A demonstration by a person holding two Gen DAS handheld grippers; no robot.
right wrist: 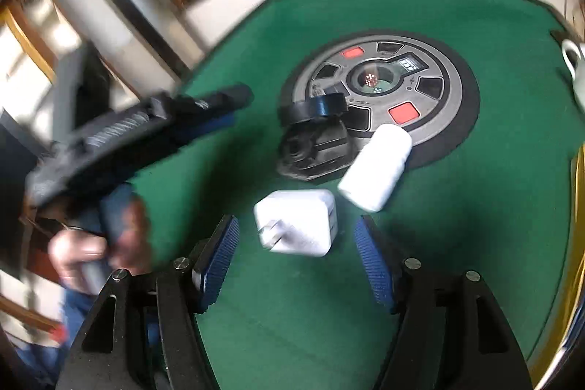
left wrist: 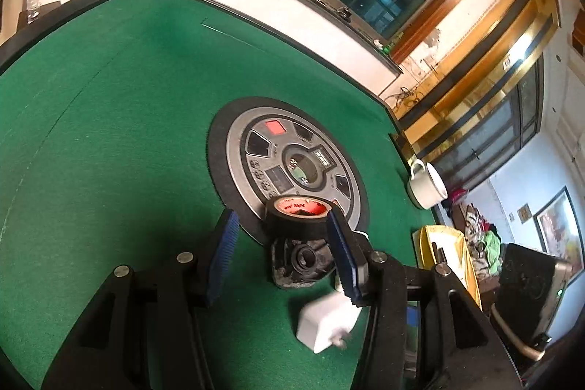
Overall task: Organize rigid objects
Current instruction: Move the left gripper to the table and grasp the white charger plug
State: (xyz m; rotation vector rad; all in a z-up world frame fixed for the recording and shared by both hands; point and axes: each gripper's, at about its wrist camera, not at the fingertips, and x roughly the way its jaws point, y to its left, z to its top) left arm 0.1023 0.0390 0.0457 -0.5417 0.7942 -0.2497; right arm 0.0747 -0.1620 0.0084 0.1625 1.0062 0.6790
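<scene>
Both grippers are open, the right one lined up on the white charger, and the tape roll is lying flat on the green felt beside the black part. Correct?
Not quite: the tape roll sits on top of the black part, not on the felt, as the left wrist view shows. The rest holds: left gripper and right gripper open, charger ahead.

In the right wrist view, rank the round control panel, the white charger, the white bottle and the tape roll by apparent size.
1. Round control panel.
2. White charger and white bottle: about alike; the charger lies nearer the camera, so unranked.
3. Tape roll.
</scene>
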